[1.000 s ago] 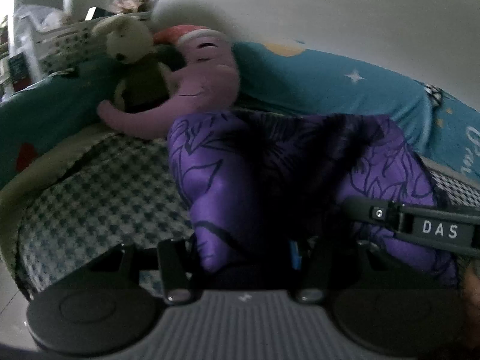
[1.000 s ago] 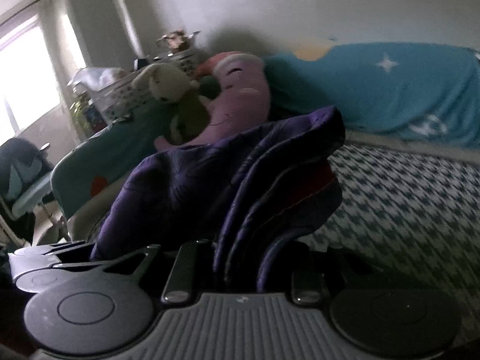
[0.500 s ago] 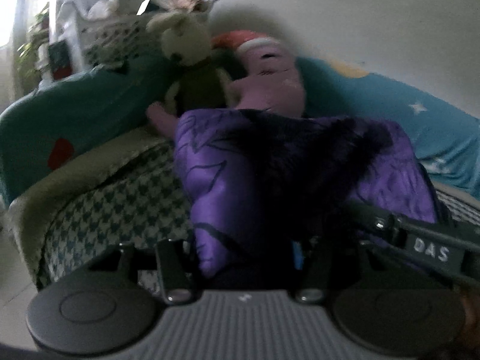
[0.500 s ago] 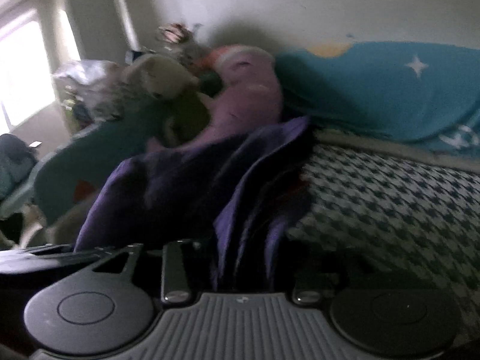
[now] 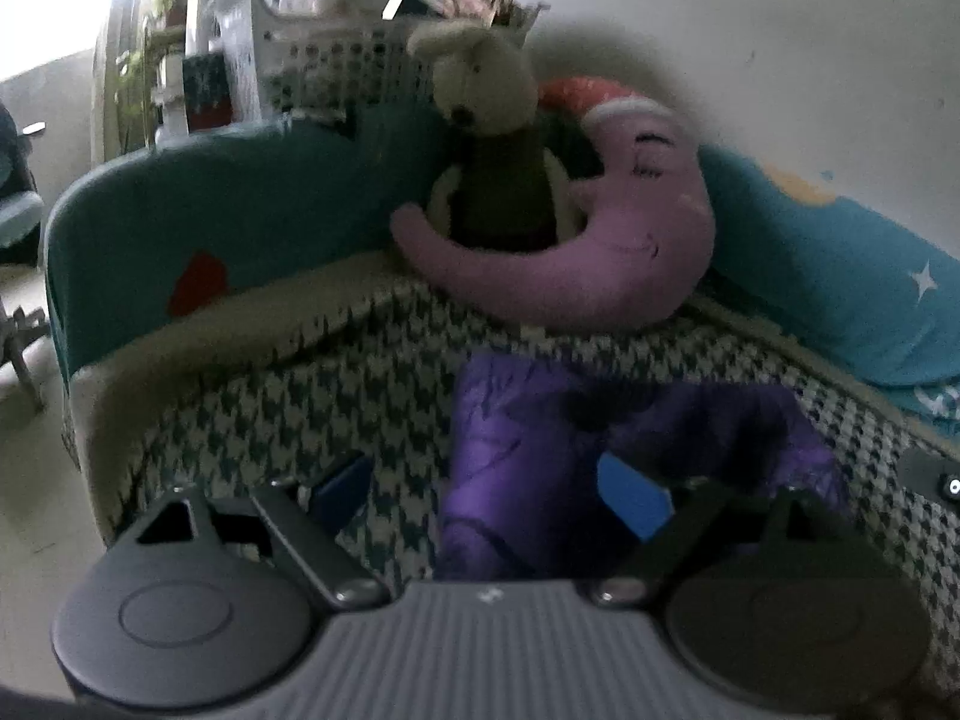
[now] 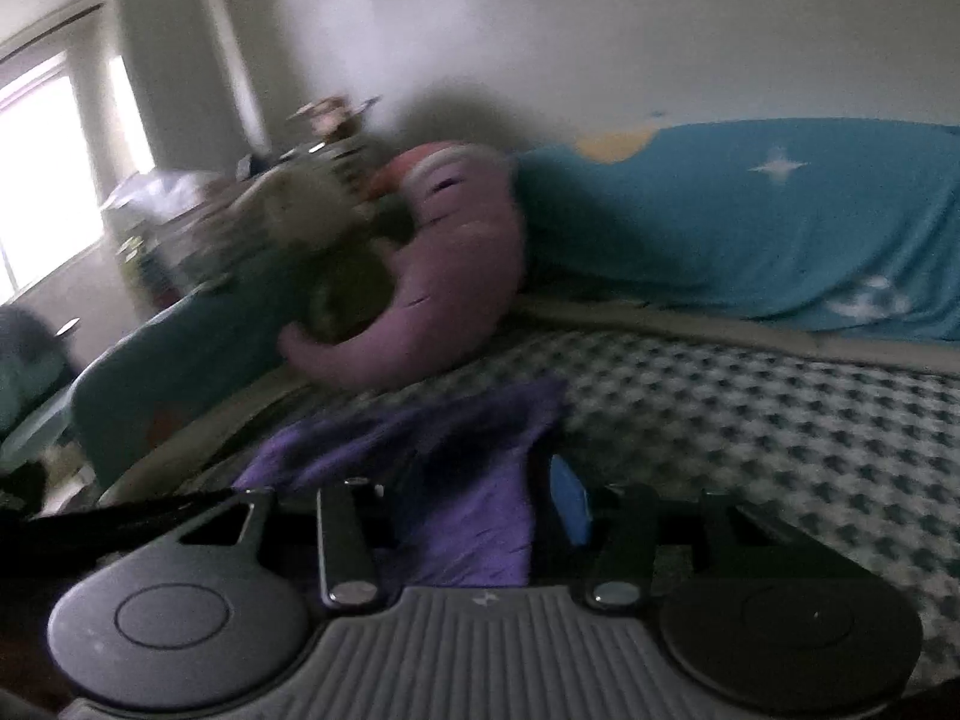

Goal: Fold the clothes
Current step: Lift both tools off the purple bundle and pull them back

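Note:
A purple garment [image 5: 540, 456] with a dark leaf print lies bunched on the houndstooth bed cover [image 5: 300, 408]. My left gripper [image 5: 489, 486] stands over its near end. Its jaws are opening wide, and the cloth sits between them, close to the right blue pad [image 5: 633, 501] and clear of the left one. In the right wrist view the same garment [image 6: 456, 456] lies between the fingers of my right gripper [image 6: 456, 495]. Those jaws stand partly apart. A blue pad [image 6: 567, 498] shows just beside the cloth's edge.
A pink moon cushion [image 5: 600, 252] and a beige plush rabbit [image 5: 486, 120] lean in the bed's far corner. A teal padded rail [image 5: 240, 210] runs along the left and a teal blanket [image 6: 750, 228] along the wall. A white basket [image 5: 336, 54] stands behind.
Both grippers have opened and let the garment sink from a raised bundle onto the bed. The left view has swung, so the plush toys now sit centre and the bed's left edge shows.

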